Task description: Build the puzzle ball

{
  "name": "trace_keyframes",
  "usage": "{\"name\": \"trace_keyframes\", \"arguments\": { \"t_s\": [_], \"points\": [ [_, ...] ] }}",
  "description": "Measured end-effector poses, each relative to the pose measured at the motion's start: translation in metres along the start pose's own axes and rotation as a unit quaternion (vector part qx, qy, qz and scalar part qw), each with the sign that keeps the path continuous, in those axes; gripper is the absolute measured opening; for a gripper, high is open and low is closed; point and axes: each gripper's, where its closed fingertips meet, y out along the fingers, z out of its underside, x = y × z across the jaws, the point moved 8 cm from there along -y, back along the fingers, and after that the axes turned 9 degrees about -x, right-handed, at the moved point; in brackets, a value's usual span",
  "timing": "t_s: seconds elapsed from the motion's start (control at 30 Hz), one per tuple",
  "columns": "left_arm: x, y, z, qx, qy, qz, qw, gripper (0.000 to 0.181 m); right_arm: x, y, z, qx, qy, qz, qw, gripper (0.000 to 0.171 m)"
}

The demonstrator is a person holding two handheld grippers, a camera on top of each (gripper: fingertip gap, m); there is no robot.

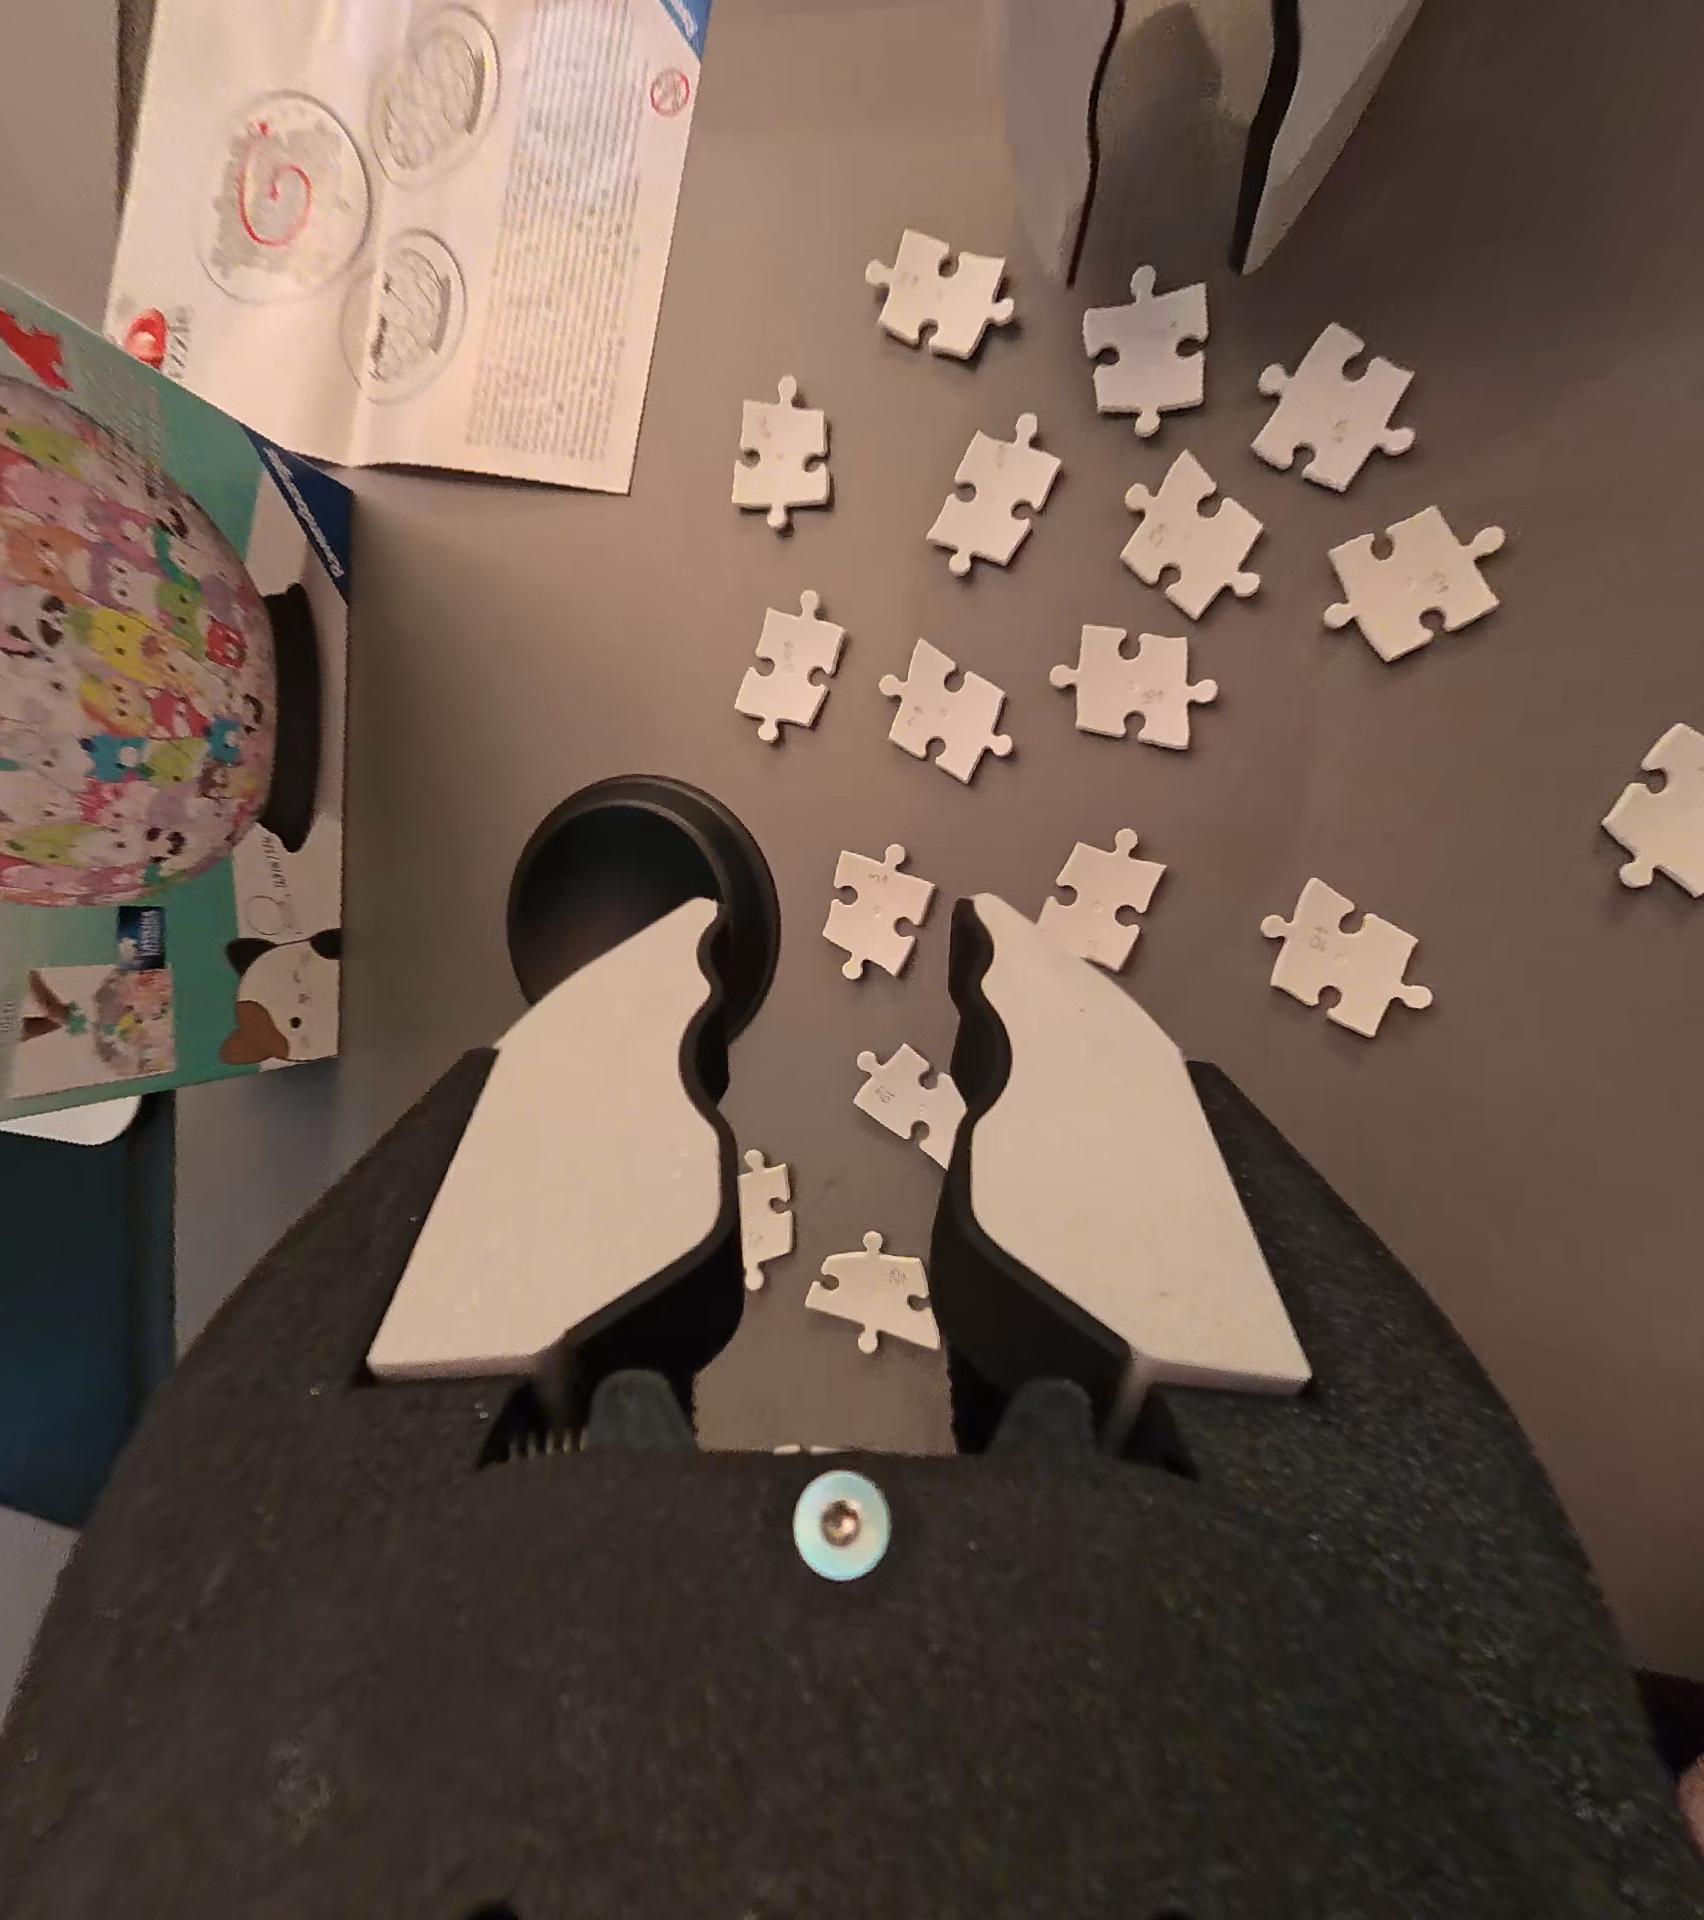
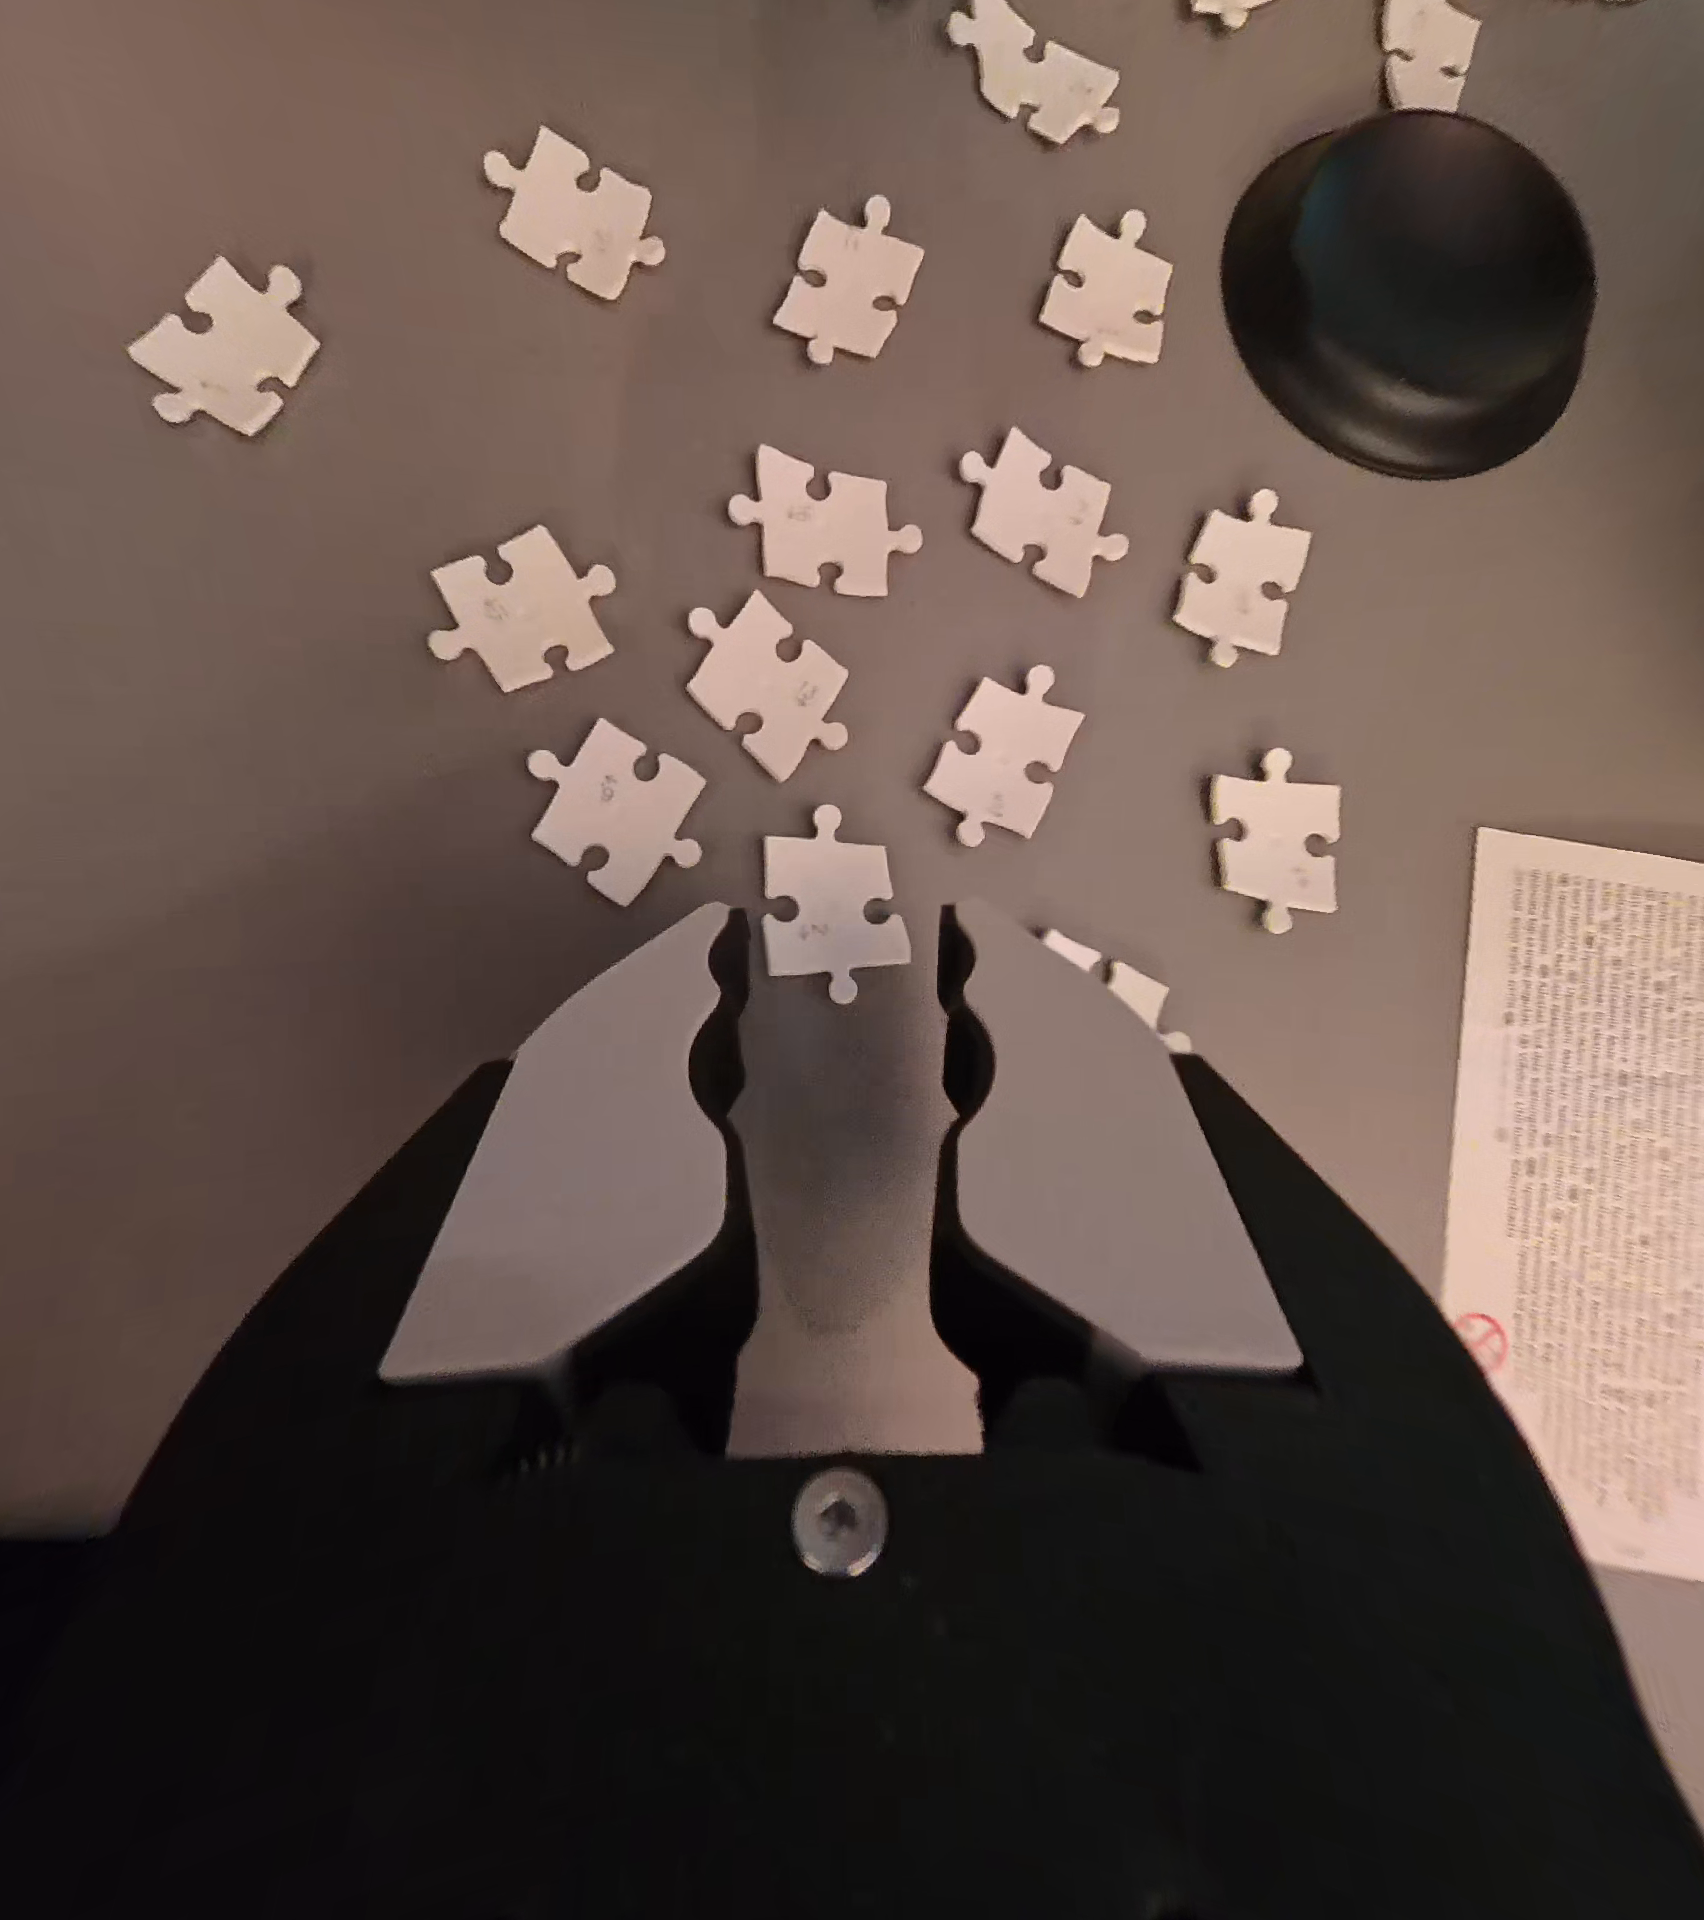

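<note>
Several white puzzle pieces (image 1: 1134, 686) lie face down, spread over the grey table (image 1: 567, 644). A black round stand (image 1: 642, 883) sits left of them. My left gripper (image 1: 835, 912) is open and empty above the table, its left finger over the stand. In the right wrist view the same pieces (image 2: 767, 684) and the stand (image 2: 1411, 296) show. My right gripper (image 2: 835, 920) is open and empty, with one piece (image 2: 832, 909) lying just beyond and between its fingertips. The right gripper's fingers (image 1: 1191, 125) also show at the top of the left wrist view.
The puzzle box (image 1: 79, 675) with the ball picture lies at the left. A folded instruction sheet (image 1: 412, 229) lies at the far left of the pieces; it also shows in the right wrist view (image 2: 1637, 1195). A dark blue object (image 1: 63, 1299) sits under the box. My hands' fingertips stand some 15 centimeters from each other.
</note>
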Motion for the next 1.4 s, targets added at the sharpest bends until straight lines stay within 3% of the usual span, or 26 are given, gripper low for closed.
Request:
{"name": "trace_keyframes", "arguments": {
  "t_s": [0.2, 0.4, 0.57, 0.77, 1.0, 1.4],
  "points": [
    [-0.016, -0.023, -0.015, -0.027, 0.012, -0.021, 0.999, 0.040, 0.001, 0.011, 0.007, 0.002, 0.008, -0.006, 1.000, 0.038],
    [-0.054, -0.033, -0.029, -0.050, 0.022, 0.006, 0.998, 0.040, -0.001, 0.015, 0.010, 0.002, 0.031, -0.014, 0.999, 0.030],
    [-0.101, -0.019, -0.019, -0.041, 0.037, 0.053, 0.997, 0.040, 0.000, 0.014, 0.011, -0.002, 0.029, -0.014, 0.999, 0.030],
    [-0.133, -0.008, -0.007, -0.132, 0.009, 0.084, 0.988, 0.036, 0.001, 0.012, 0.011, -0.001, 0.027, -0.007, 1.000, 0.030],
    [-0.153, 0.016, 0.009, -0.153, -0.005, 0.148, 0.977, 0.034, 0.002, 0.012, 0.012, -0.003, 0.028, -0.004, 1.000, 0.030],
    [-0.164, 0.036, 0.009, -0.143, 0.008, 0.188, 0.972, 0.032, 0.001, 0.012, 0.013, -0.007, 0.031, -0.010, 0.999, 0.030]
  ]
}}
